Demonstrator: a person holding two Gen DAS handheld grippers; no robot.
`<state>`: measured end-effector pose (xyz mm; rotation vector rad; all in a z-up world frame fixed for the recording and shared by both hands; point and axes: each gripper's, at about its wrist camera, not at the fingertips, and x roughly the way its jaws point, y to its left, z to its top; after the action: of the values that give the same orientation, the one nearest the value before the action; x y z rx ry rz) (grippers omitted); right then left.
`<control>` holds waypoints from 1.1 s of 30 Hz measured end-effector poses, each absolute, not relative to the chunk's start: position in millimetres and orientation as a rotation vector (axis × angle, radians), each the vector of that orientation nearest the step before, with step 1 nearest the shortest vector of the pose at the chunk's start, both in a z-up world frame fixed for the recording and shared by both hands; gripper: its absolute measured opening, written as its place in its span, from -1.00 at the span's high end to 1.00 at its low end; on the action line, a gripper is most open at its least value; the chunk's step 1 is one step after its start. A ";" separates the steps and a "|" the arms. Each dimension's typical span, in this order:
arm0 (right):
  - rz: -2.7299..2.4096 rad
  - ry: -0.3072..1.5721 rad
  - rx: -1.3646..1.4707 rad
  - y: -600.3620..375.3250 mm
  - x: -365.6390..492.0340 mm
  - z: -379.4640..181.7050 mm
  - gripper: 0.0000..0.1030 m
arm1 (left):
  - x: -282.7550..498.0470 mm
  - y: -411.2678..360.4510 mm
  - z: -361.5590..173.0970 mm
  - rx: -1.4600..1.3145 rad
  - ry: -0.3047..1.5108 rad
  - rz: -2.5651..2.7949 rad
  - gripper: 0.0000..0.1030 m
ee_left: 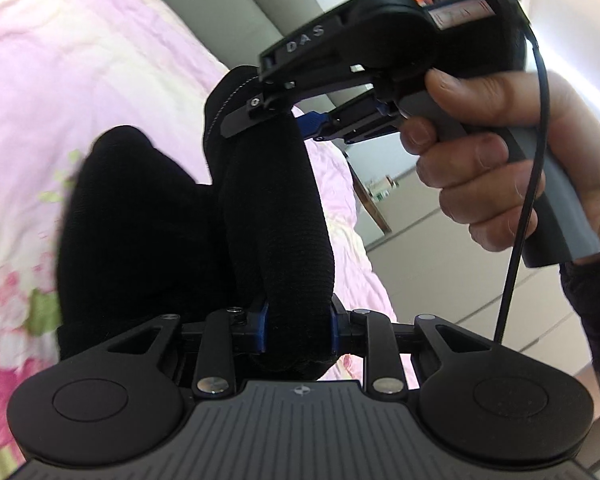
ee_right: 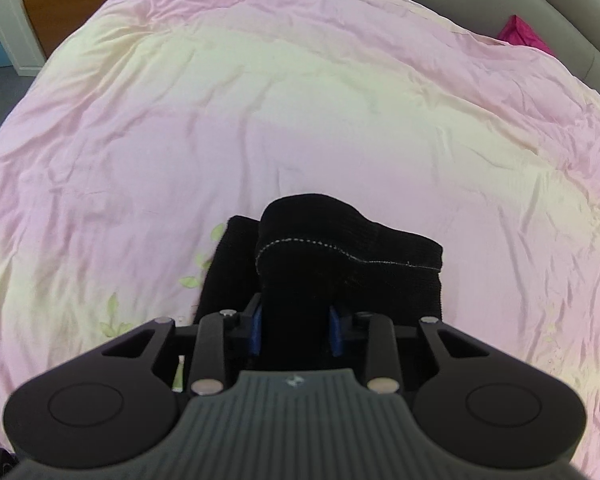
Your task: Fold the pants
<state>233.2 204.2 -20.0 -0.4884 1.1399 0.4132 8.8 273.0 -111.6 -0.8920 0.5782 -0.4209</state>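
Observation:
The black knit pants are bunched and lifted off the pink bed cover. In the left wrist view my left gripper is shut on a thick roll of them, its blue pads pressing both sides. Above it, a person's hand holds my right gripper, which clamps the upper end of the same roll. In the right wrist view my right gripper is shut on the pants. A white-stitched hem folds over ahead of its fingers, and more fabric hangs down to the left.
The pink and cream bed cover fills the space ahead. A grey padded headboard curves round the far side, with a magenta item beside it. A wooden desk and white cabinet stand beyond the bed's left edge.

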 end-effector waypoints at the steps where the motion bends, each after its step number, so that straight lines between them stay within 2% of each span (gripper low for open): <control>1: 0.429 1.135 -0.506 213.1 226.5 -20.7 0.45 | 4.7 278.1 -115.6 -0.912 0.585 -0.402 0.43; 7: 0.447 1.169 -0.587 260.3 214.6 -70.0 0.44 | 1.9 308.1 -149.0 -1.035 0.695 -0.268 0.45; 12: 0.392 1.186 -0.655 285.1 220.6 -132.8 0.31 | 18.7 320.0 -181.9 -1.057 0.825 -0.149 0.43; 15: 0.402 1.171 -0.670 291.1 220.3 -152.2 0.06 | 22.5 325.7 -191.5 -1.099 0.849 -0.152 0.36; 16: 0.418 1.172 -0.653 290.7 219.7 -150.1 -0.14 | 22.7 327.7 -193.6 -1.111 0.849 -0.159 0.36; 17: 0.436 1.181 -0.618 288.0 220.6 -146.0 -0.22 | 24.9 330.9 -197.5 -1.123 0.847 -0.163 0.36; 21: 0.554 1.167 -0.455 256.0 222.7 -108.8 -0.04 | 22.4 336.0 -200.9 -1.121 0.843 -0.169 0.35; 24: 0.638 1.102 -0.307 211.5 224.6 -70.8 -0.04 | 26.8 324.6 -199.2 -1.099 0.836 -0.158 0.32; 27: 0.669 0.953 -0.255 157.0 216.7 -45.7 -0.03 | 27.9 316.7 -194.0 -1.068 0.832 -0.134 0.25; 30: 0.685 0.814 -0.291 109.7 191.7 -44.6 -0.01 | 23.1 309.0 -176.0 -1.017 0.835 -0.103 0.13; 33: 0.717 0.785 -0.268 68.8 167.0 -67.0 0.07 | 25.9 300.9 -168.6 -0.951 0.840 -0.075 0.05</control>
<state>167.0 68.8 -67.0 -0.2680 0.7846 0.7169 25.9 300.9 -168.6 -0.9508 0.8400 -0.0745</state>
